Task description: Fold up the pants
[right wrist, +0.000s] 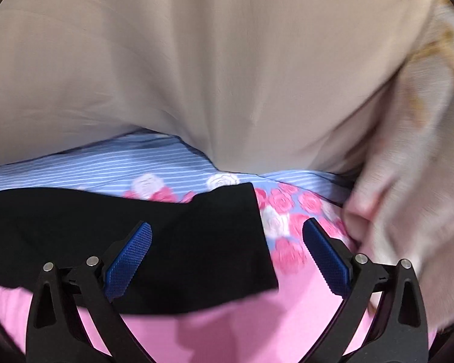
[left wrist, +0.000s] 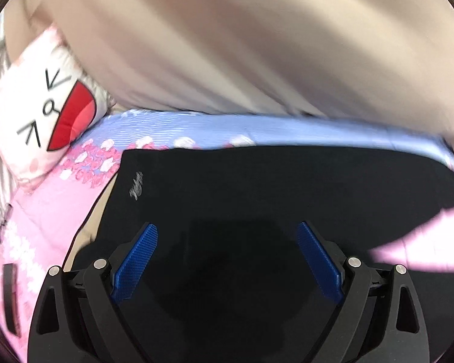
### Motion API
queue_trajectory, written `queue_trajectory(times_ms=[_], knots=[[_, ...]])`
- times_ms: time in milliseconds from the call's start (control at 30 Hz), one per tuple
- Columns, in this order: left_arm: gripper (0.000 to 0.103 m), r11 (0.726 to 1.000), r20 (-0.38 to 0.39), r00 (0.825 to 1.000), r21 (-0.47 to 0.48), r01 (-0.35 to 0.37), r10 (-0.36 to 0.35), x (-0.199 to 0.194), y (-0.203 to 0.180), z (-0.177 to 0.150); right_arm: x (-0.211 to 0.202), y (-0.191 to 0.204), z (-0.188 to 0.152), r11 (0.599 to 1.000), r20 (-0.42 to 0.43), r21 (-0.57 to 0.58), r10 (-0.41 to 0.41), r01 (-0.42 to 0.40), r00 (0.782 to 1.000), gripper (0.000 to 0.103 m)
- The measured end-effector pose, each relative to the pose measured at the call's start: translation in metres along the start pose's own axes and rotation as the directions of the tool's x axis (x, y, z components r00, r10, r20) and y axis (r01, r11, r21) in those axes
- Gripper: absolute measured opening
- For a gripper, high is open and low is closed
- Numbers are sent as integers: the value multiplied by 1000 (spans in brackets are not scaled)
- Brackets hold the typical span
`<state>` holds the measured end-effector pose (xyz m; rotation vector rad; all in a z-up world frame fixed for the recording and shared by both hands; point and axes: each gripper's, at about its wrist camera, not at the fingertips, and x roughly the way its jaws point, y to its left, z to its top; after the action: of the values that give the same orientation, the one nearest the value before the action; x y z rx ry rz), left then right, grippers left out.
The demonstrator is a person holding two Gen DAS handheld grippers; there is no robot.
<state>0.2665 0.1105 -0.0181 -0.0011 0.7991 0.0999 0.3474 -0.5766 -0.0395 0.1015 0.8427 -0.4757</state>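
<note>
Left wrist view only: cat-face pillow (left wrist: 50,115) beside black pants (left wrist: 257,187).

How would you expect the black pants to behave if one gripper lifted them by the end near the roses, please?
The black pants lie flat and limp on the bedsheet, so they would probably droop, not hold shape. They look thin, likely light. The open right gripper straddles their edge; a one-point lift would likely let the rest trail and unfold.
</note>
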Motion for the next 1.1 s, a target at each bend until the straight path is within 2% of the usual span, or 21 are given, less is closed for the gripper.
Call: queue_trajectory(times_ms=[100, 233, 367, 433, 533, 567, 600, 667, 700, 733, 767, 800, 833, 933, 1100], knots=[[92, 998, -55, 997, -38, -53, 51, 47, 36, 31, 28, -5, 4, 1000, -34, 1, 1, -1, 999, 98], [92, 986, -97, 984, -61, -156, 150, 88, 76, 51, 52, -15, 6, 1000, -46, 22, 19, -18, 999, 98], [92, 980, -119, 980, -101, -172, 160, 115, 118, 64, 69, -24, 4, 996, -76, 47, 74, -71, 994, 98], [92, 973, -135, 978, -146, -178, 159, 124, 137, 67, 69, -23, 3, 996, -56, 21, 91, -90, 994, 98], [92, 953, -156, 967, -193, -232, 203, 139, 162, 72, 67, -22, 3, 995, -43, 2, 100, -100, 994, 77], [92, 949, -167, 963, -202, -241, 209, 146, 169, 73, 65, -21, 2, 994, -41, 3, 108, -108, 993, 65], [92, 948, -178, 962, -204, -243, 209, 152, 172, 74, 64, -22, 3, 993, -41, 8, 115, -115, 993, 60], [91, 956, -212, 962, -197, -217, 174, 167, 173, 76, 65, -27, 2, 989, -48, 17, 145, -144, 988, 38], [88, 964, -227, 963, -188, -190, 145, 174, 172, 77, 65, -28, 2, 988, -52, 17, 152, -152, 987, 32], [73, 972, -246, 962, -171, -159, 114, 181, 170, 77, 64, -27, 1, 986, -56, 15, 166, -165, 985, 25], [64, 979, -228, 970, -166, -122, 82, 181, 166, 78, 64, -25, 0, 986, -59, 13, 169, -169, 984, 20], [37, 984, -220, 974, -159, -86, 50, 179, 162, 81, 63, -24, 0, 986, -59, 12, 169, -169, 984, 18], [27, 986, -231, 972, -152, -74, 37, 177, 159, 84, 61, -23, -1, 984, -56, 13, 177, -176, 983, 15], [22, 989, -229, 973, -131, -70, 39, 166, 154, 88, 45, -31, 1, 983, -9, 33, 183, -183, 983, 13], [21, 983, -105, 993, -178, 42, -61, 102, 168, 95, -17, -41, 1, 976, 101, 45, 209, -214, 973, 13]])
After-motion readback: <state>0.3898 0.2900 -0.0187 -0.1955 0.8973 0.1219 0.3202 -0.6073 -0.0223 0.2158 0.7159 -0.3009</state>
